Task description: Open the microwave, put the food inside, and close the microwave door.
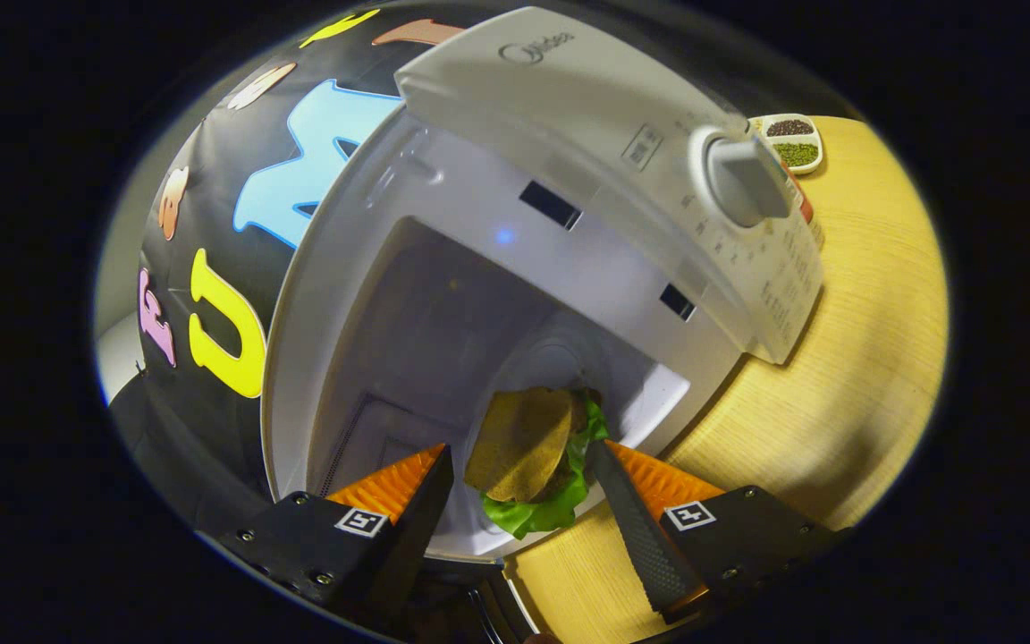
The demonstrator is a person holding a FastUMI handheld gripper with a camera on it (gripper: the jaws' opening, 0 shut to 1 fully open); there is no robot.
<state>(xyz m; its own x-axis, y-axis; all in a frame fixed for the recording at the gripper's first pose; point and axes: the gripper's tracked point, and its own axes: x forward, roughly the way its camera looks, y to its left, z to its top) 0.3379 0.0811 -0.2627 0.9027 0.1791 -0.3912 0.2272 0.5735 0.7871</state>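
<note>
The white microwave (pixel 569 116) stands open, its pale cavity (pixel 443 331) facing me. A burger (pixel 524 443) with a brown bun and green lettuce rests on the white floor at the cavity's front lip, just short of the round turntable (pixel 560 358). My gripper (pixel 522 450) straddles the burger. The right finger (pixel 636 519) touches the lettuce. A thin strip of white shows between the left finger (pixel 421 501) and the bun, so the jaws stand open around the food.
The control panel with its grey dial (pixel 747 179) sits beside the cavity. The microwave stands on a light wooden table (pixel 864 358). A small white dish of beans (pixel 794 143) lies beyond the panel. A dark edge (pixel 479 608), perhaps the door, lies under the fingers.
</note>
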